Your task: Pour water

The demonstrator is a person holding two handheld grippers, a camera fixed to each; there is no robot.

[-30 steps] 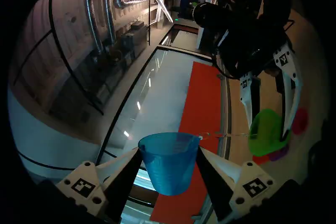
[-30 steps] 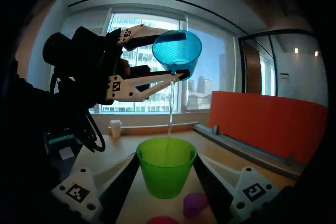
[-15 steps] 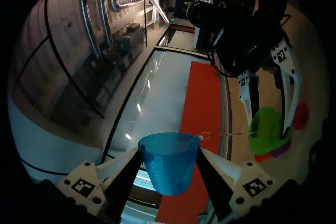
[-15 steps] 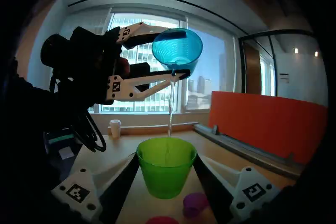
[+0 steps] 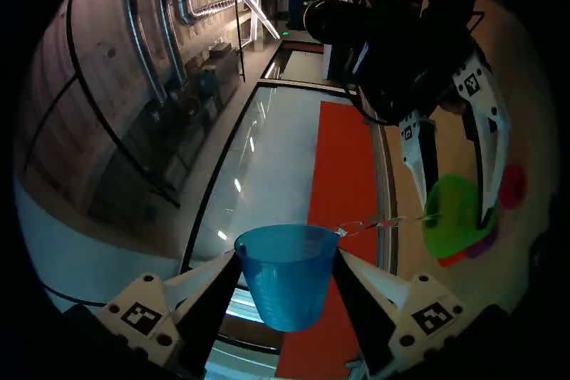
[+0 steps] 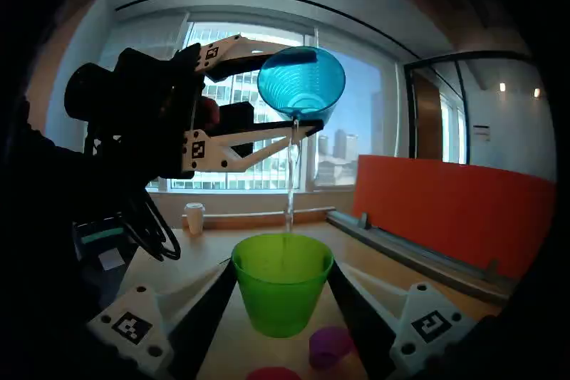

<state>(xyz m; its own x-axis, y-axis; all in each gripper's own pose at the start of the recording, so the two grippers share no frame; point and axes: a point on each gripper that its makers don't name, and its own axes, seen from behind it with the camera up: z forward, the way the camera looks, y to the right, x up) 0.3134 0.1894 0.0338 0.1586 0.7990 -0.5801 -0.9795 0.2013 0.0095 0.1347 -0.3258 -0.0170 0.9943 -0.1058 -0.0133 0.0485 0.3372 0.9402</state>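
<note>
**A:** Where is the blue cup [image 6: 301, 88]?

**B:** High in the air, pinched between both fingers of the left gripper [image 5: 286, 260], which are narrowed to the cup's width. It is tipped far over, with its long axis close to level and its mouth facing sideways.

**A:** And the water?

**B:** A thin water stream [image 6: 290, 180] drops from the lower lip straight into the green cup [image 6: 283, 287] below. That one stands upright, mouth up, with the right gripper [image 6: 283, 269] closed against its two sides. A purple cup [image 6: 328, 346] lies beside it on the table [image 6: 206, 252].
</note>
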